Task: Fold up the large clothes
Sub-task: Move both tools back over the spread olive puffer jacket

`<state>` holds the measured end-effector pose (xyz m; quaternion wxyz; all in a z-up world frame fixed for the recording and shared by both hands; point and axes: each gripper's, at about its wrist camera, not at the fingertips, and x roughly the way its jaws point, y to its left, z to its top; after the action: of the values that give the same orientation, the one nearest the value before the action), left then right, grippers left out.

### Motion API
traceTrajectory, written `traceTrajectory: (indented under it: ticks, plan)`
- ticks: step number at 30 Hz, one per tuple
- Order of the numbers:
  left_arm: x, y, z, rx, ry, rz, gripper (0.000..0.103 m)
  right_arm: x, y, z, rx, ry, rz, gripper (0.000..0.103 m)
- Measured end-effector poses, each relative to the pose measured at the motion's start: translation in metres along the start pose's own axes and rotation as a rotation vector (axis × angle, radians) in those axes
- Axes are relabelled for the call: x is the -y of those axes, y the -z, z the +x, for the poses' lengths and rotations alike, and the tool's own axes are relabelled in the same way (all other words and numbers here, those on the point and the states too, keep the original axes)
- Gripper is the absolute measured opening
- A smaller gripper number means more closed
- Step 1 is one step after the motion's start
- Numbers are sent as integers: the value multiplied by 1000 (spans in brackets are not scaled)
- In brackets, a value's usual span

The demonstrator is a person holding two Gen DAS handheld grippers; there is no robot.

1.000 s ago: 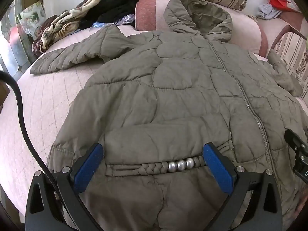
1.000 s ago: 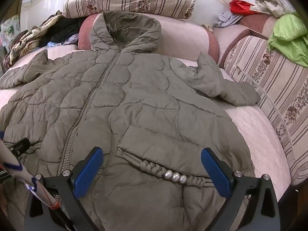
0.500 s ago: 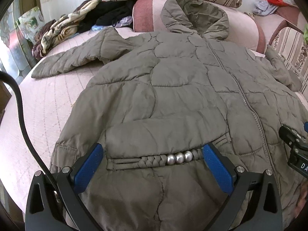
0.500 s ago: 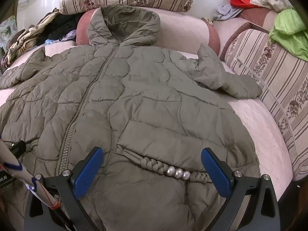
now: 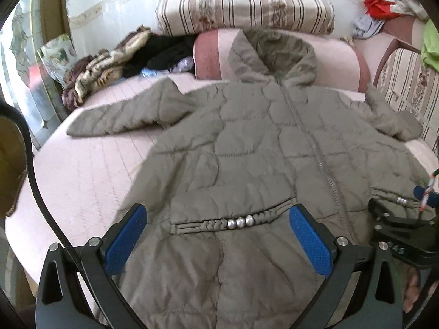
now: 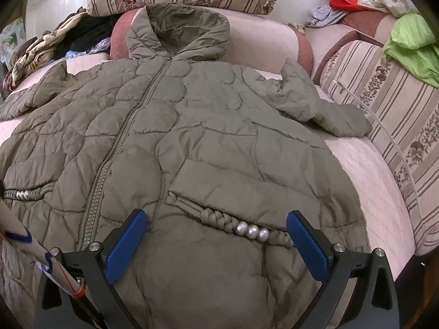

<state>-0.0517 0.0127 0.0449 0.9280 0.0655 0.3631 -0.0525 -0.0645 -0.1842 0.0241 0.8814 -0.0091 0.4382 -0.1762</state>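
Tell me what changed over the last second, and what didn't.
Both grippers drew back from the coat: in each wrist view more of it shows now, and the hood sits lower in frame. Nothing was grasped or released. The left gripper and right gripper remain wide open above the pearl-trimmed pockets. The coat lies flat, zipped, sleeves spread, as before.

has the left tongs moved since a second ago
Yes. The left tongs have pulled back from the jacket: the striped cushion behind its hood shows more fully and the whole coat looks smaller.
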Motion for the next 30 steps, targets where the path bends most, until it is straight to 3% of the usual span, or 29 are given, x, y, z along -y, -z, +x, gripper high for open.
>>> traceTrajectory:
  ticks: [10, 19, 30]
  plan:
    - [-10, 16, -61, -3, -69, -45, 103, 13, 7, -55, 75, 1, 68, 103]
    - [-15, 23, -100, 22, -28, -64, 103, 19, 32, -98, 105, 9, 128, 103]
    - [-16, 27, -110, 25, -9, -68, 103, 21, 43, -110, 96, 27, 135, 103]
